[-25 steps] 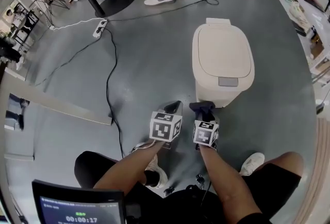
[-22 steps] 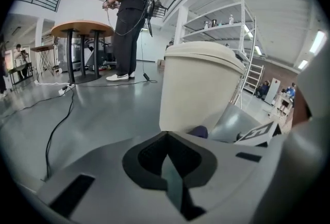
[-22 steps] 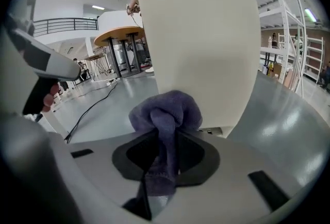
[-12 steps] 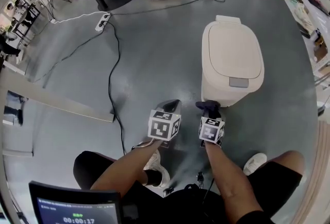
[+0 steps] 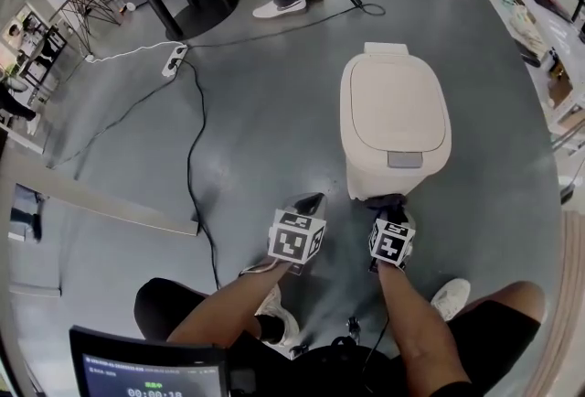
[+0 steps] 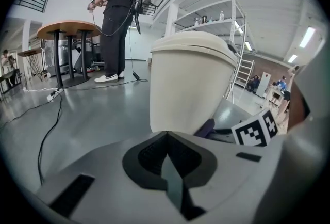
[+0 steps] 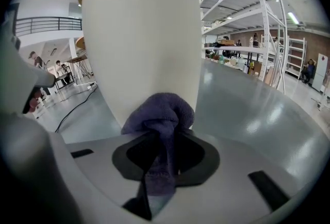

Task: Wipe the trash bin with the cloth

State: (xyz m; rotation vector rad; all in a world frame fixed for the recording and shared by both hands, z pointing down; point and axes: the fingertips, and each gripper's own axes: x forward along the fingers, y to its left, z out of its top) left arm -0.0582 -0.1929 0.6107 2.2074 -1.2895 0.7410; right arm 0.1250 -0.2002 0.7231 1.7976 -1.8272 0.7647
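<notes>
Jaws of the right gripper (image 7: 164, 140) clamp the purple cloth (image 7: 160, 112) low before the beige trash bin (image 7: 139, 37); the head view hides any contact. Only the left gripper view shows the left gripper (image 6: 166, 145) with its jaws together, empty.

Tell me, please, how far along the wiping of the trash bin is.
Done: the cloth is clamped in the right tongs. In hand: it sits at the lower front wall of the trash bin, apparently touching. Remaining: the other walls and the lid; no wiped patch shows. The left tongs are shut, empty, beside the bin.
</notes>
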